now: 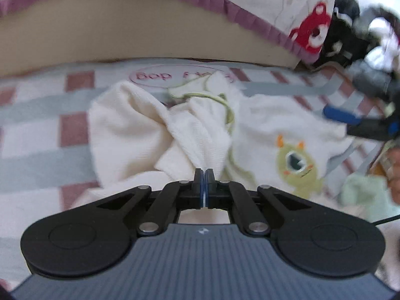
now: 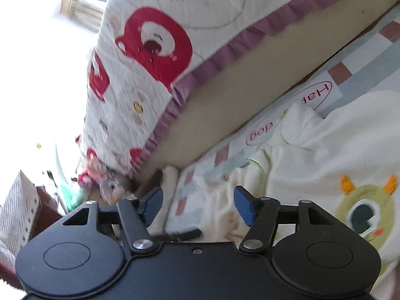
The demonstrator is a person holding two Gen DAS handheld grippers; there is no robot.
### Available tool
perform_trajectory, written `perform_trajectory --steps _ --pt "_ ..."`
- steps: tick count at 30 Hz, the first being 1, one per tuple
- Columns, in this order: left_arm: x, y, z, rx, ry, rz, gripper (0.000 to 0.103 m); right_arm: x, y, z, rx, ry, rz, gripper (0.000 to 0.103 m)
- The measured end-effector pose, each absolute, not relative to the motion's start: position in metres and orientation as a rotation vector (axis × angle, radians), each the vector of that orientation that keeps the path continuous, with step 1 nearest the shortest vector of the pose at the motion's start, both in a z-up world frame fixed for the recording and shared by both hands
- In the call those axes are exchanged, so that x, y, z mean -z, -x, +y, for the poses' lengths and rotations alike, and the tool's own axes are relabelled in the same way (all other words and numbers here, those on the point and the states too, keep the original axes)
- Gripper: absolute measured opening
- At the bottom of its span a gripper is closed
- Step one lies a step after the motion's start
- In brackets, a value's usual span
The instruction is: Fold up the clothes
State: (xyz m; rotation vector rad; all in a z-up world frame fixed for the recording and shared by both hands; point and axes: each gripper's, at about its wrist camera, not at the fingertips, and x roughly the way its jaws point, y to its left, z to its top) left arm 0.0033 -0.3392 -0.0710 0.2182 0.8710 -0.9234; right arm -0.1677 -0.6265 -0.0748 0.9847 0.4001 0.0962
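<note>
- On the checked bed sheet (image 1: 37,135) we have a cream baby top (image 1: 130,125) with a green monster patch (image 1: 297,165), lying crumpled below the mattress edge (image 1: 125,37).
- Our left gripper (image 1: 204,175) is pinched tight on a bunched sleeve or fold of it, probably to drag that part across for a fold.
- Our right gripper (image 2: 198,203) hangs over the garment's edge with jaws wide and nothing between them, likely freed to re-grab.

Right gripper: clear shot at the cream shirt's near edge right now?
Probably yes. The right gripper is open and empty, and the cream shirt lies flat just ahead with nothing in between.
</note>
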Motion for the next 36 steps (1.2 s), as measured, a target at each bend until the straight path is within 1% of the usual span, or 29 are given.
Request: perform_trajectory --steps 1,2,3,4,5,7,8,11,14,17,18,21,24,27,29,30,31,32,33,34,36 --pt "0.067 0.003 -0.340 0.829 -0.283 0.836 0.012 0.074 0.167 -0.621 -0.083 -0.972 0.395 0.076" --pt "0.064 0.009 -0.342 0.743 -0.362 0.807 0.030 0.072 0.165 -0.612 -0.063 -0.922 0.409 0.087" --pt "0.060 0.015 -0.341 0.699 -0.408 0.774 0.036 0.070 0.163 -0.601 -0.040 -0.843 0.440 0.089" --pt "0.056 0.021 -0.336 0.687 -0.419 0.740 0.039 0.070 0.162 -0.592 -0.026 -0.775 0.455 0.089" --pt "0.051 0.025 -0.333 0.685 -0.415 0.736 0.039 0.071 0.162 -0.585 -0.015 -0.716 0.457 0.089" --pt "0.039 0.030 -0.329 0.691 -0.381 0.784 0.039 0.075 0.163 -0.571 0.006 -0.599 0.462 0.089" --pt "0.033 0.032 -0.328 0.682 -0.363 0.804 0.039 0.077 0.163 -0.569 0.018 -0.586 0.453 0.089" --pt "0.020 0.053 -0.322 0.638 -0.318 0.835 0.040 0.084 0.160 -0.578 0.056 -0.633 0.404 0.089" --pt "0.024 0.072 -0.325 0.632 -0.365 0.861 0.044 0.087 0.168 -0.579 0.105 -0.654 0.302 0.089" --pt "0.032 0.057 -0.331 0.597 -0.333 0.967 0.046 0.079 0.173 -0.563 0.140 -0.486 0.258 0.089" --pt "0.034 0.046 -0.331 0.607 -0.271 0.997 0.046 0.076 0.174 -0.558 0.143 -0.430 0.250 0.089" --pt "0.041 0.011 -0.330 0.625 -0.101 1.020 0.047 0.072 0.173 -0.555 0.146 -0.392 0.247 0.090" --pt "0.055 -0.030 -0.335 0.662 0.041 1.040 0.047 0.077 0.166 -0.567 0.149 -0.497 0.306 0.090" --pt "0.069 -0.060 -0.353 0.704 0.030 1.023 0.047 0.089 0.155 -0.585 0.150 -0.632 0.397 0.090" --pt "0.079 -0.073 -0.371 0.783 -0.006 1.052 0.047 0.099 0.141 -0.599 0.146 -0.730 0.459 0.090" --pt "0.086 -0.079 -0.380 0.823 -0.012 1.088 0.049 0.102 0.131 -0.606 0.130 -0.765 0.512 0.090" --pt "0.095 -0.086 -0.388 0.853 -0.006 1.145 0.063 0.104 0.122 -0.611 0.108 -0.773 0.572 0.090" --pt "0.107 -0.091 -0.397 0.859 0.001 1.218 0.085 0.105 0.116 -0.614 0.098 -0.761 0.602 0.088" --pt "0.118 -0.094 -0.403 0.849 -0.004 1.261 0.090 0.104 0.113 -0.617 0.097 -0.741 0.615 0.088" --pt "0.127 -0.093 -0.408 0.838 -0.017 1.273 0.086 0.104 0.113 -0.619 0.098 -0.724 0.613 0.088" --pt "0.140 -0.086 -0.414 0.832 -0.053 1.260 0.055 0.108 0.119 -0.623 0.111 -0.736 0.591 0.088"
